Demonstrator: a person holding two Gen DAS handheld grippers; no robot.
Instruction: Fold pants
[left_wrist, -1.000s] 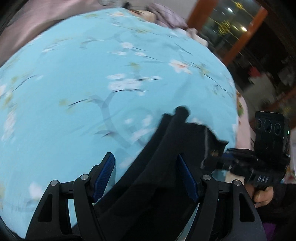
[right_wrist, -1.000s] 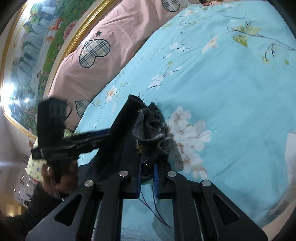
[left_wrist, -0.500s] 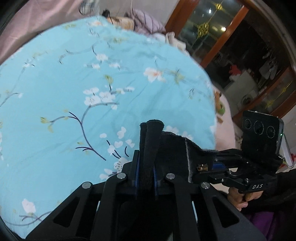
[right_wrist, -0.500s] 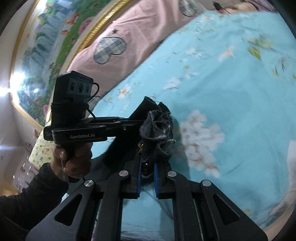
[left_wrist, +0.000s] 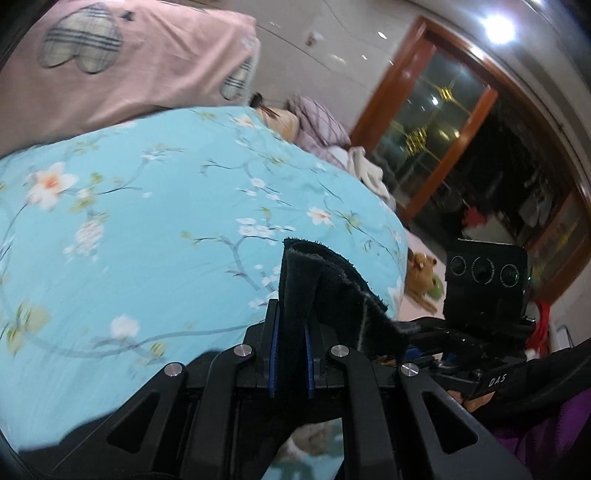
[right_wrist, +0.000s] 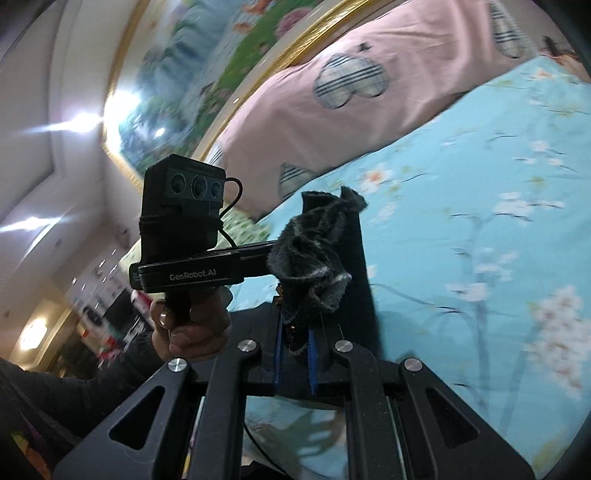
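Note:
The black pants (left_wrist: 325, 291) hang between my two grippers above the light blue floral bedspread (left_wrist: 147, 229). My left gripper (left_wrist: 290, 325) is shut on a folded edge of the pants. My right gripper (right_wrist: 295, 332) is shut on a bunched, fuzzy-lined edge of the pants (right_wrist: 314, 254). The right gripper also shows in the left wrist view (left_wrist: 424, 328), close on the right. The left gripper shows in the right wrist view (right_wrist: 266, 254), held by a hand. Most of the pants hang below the fingers, out of view.
A pink pillow with plaid hearts (left_wrist: 92, 74) lies at the head of the bed, under a gold-framed painting (right_wrist: 207, 66). A stuffed toy (left_wrist: 421, 280) and piled clothes (left_wrist: 343, 147) lie at the bed's far edge. A wood-framed glass door (left_wrist: 443, 122) stands beyond.
My left gripper closed on the pants edge. Both grippers have risen and tilted up, lifting the pants off the bedspread.

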